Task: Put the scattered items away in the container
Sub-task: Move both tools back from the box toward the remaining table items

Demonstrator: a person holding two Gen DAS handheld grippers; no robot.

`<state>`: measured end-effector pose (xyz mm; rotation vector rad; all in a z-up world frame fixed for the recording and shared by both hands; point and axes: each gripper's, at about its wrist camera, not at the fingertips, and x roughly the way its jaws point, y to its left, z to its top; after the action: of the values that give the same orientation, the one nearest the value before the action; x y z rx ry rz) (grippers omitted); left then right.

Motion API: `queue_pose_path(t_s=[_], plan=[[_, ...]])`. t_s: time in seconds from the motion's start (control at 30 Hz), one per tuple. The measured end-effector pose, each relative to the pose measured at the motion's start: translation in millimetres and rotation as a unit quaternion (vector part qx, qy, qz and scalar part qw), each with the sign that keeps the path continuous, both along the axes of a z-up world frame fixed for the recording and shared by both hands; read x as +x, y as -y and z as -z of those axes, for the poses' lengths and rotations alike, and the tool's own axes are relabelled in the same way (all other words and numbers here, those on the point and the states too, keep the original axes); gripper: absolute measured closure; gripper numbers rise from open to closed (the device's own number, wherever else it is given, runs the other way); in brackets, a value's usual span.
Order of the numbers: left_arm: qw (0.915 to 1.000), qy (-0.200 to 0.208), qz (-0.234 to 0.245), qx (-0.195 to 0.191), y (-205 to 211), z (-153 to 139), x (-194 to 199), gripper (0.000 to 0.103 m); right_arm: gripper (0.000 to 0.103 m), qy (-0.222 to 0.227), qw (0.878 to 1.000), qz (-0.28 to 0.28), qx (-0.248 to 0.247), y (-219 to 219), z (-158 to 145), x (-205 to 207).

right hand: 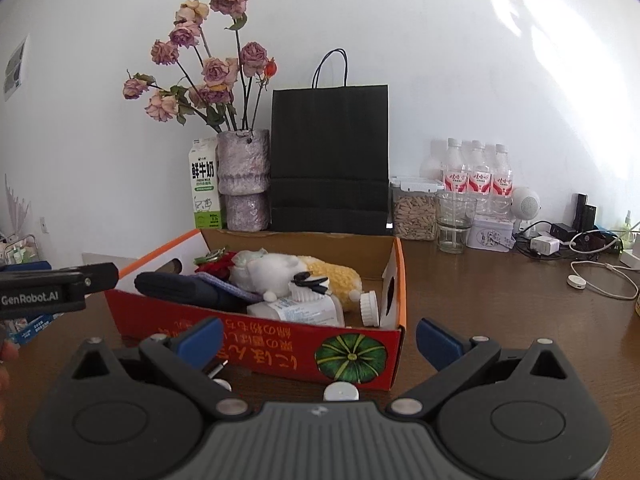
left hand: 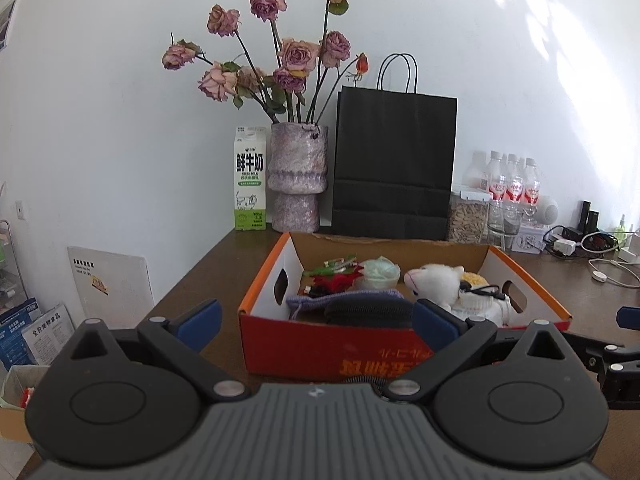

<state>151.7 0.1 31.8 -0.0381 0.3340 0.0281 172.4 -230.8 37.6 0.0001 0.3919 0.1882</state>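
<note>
- The left claw point(left hand: 316, 320) is hovering with its blue pads spread apart and empty, level, just before the near wall of the cardboard box point(left hand: 320, 344).
- The right claw point(right hand: 320, 338) is likewise gaping wide, holding nothing.
- A white cap point(right hand: 341, 392) is lying on the bench point(right hand: 500, 300) against the box front.
- A plush sheep point(left hand: 436, 282), a dark pouch point(left hand: 368, 312) and a bottle point(right hand: 304, 310) are sitting inside the box.
- Bare bench is opening out rightward; a black bag point(left hand: 394, 164) is closing off the far edge.
</note>
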Motion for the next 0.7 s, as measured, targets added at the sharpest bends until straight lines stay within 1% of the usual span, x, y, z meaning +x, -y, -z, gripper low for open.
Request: queue_pose_path(t_s=[0.23,0.43,0.57,0.7], plan=[[0.9995,-0.032,0.007,0.003,-2,14,-8,0.000,0.000,-0.036,0.999,0.013,0.005,13,19,-13],[0.9975,-0.068,0.013,0.010,-5,29,-13,0.000,0.000,-0.062,0.998,0.010,-0.013,21,34,-26],[0.9952,-0.094,0.029,0.007,-6,39,-13,0.000,0.000,-0.086,0.996,0.008,-0.025,22,45,-25],[0.9934,-0.107,0.038,0.016,0,47,-8,0.000,0.000,-0.096,0.995,0.007,-0.027,19,51,-18]])
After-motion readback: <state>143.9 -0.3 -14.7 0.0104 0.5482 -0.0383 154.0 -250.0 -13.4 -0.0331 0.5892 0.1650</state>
